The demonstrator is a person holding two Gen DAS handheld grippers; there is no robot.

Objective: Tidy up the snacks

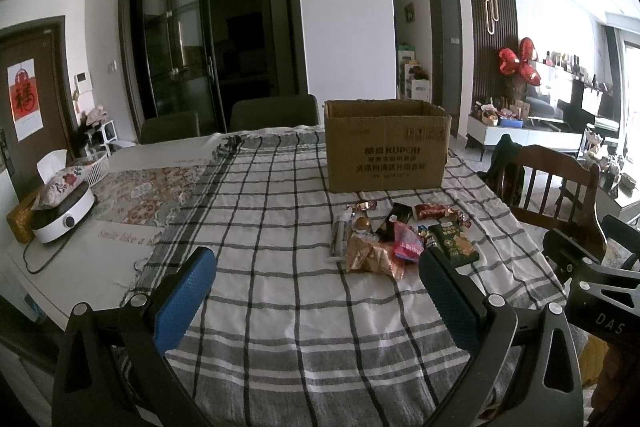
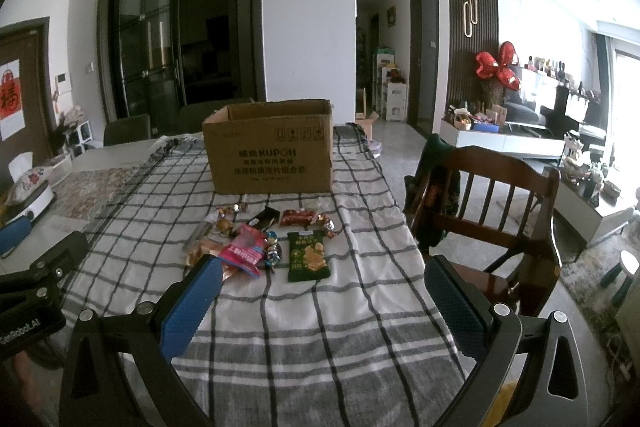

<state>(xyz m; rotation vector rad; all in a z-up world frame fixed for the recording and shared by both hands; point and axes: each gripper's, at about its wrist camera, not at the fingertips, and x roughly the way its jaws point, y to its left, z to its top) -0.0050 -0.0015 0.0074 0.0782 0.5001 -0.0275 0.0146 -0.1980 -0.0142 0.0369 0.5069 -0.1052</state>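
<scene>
While both of my tongs hang spread and empty over the near end of the checked cloth point(image 2: 320, 327), the snack pile point(image 1: 384, 243) lies on the worktop just in front of the cardboard box point(image 1: 386, 147). Left tongs point(image 1: 316, 287) sit short of the pile, well back from the box. Right tongs point(image 2: 324, 291) do too, their left pad point(image 2: 192, 303) overlapping the pink packet point(image 2: 244, 253) in view. A green packet point(image 2: 308, 257) lies nearest the box's right front side.
</scene>
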